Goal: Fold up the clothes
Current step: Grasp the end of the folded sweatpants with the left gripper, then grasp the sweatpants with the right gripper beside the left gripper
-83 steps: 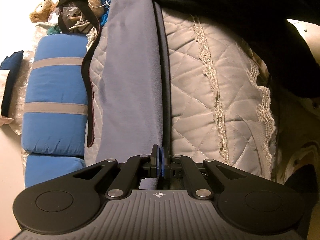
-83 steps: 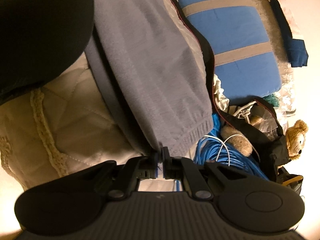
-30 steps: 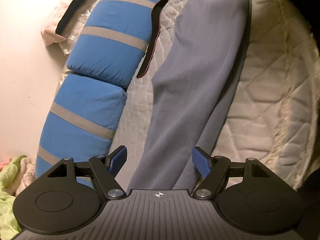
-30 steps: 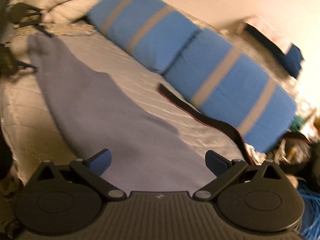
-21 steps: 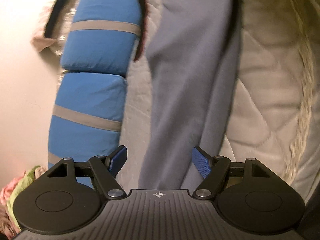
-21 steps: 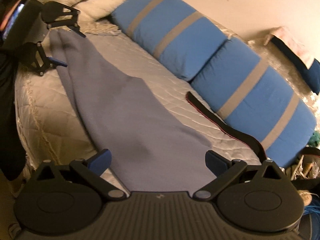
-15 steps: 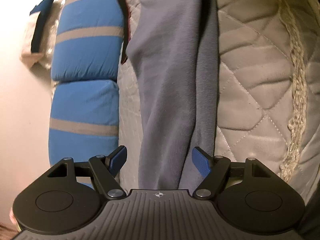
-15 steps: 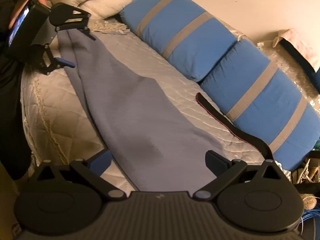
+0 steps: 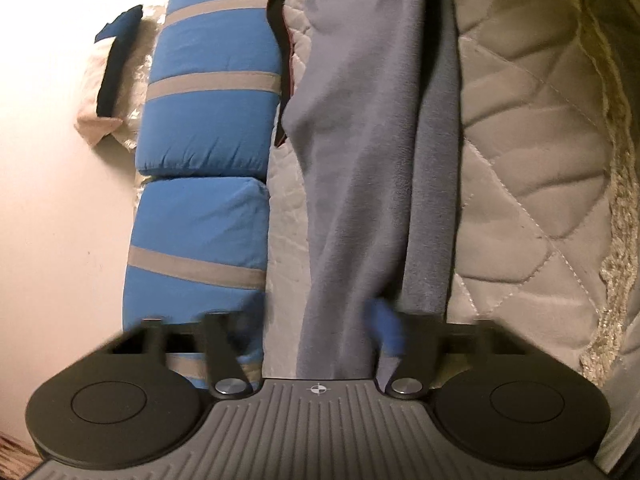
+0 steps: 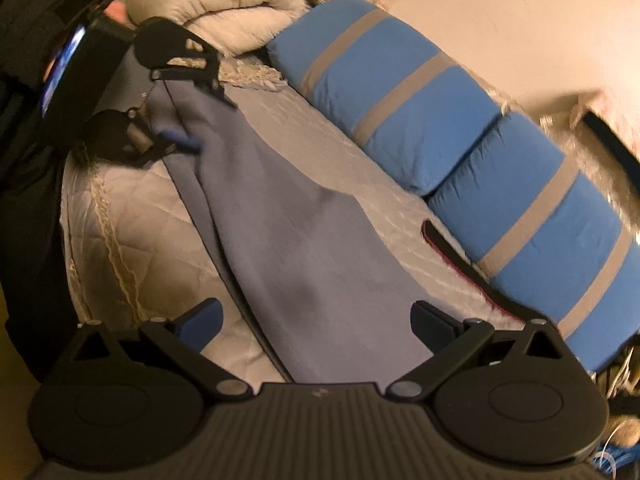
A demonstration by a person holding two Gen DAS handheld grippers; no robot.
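Seen from the right wrist, a person in dark clothing (image 10: 28, 216) stands at the left, along the front edge of the bed (image 10: 132, 240), which is covered with a pale quilted spread. At the bed's far left end the left tool (image 10: 188, 114) reaches in, its jaws closing with one end of the grey garment (image 10: 288, 248) between them; motion blur hides whether the pads already press the cloth, so I cannot tell if it grips. A bunched pale blanket (image 10: 216, 4) lies beyond that tool at the bed's far left corner. The garment lies as a long folded strip running from there along the middle of the bed to the near right end. There the right tool (image 10: 316, 322) hovers with its jaws wide, the garment's near end showing between them, not pinched. Just right of the garment a dark strap (image 10: 460, 264) lies on the spread. Two blue cushions with grey stripes (image 10: 420, 108) line the back edge of the bed against the wall (image 10: 500, 12).
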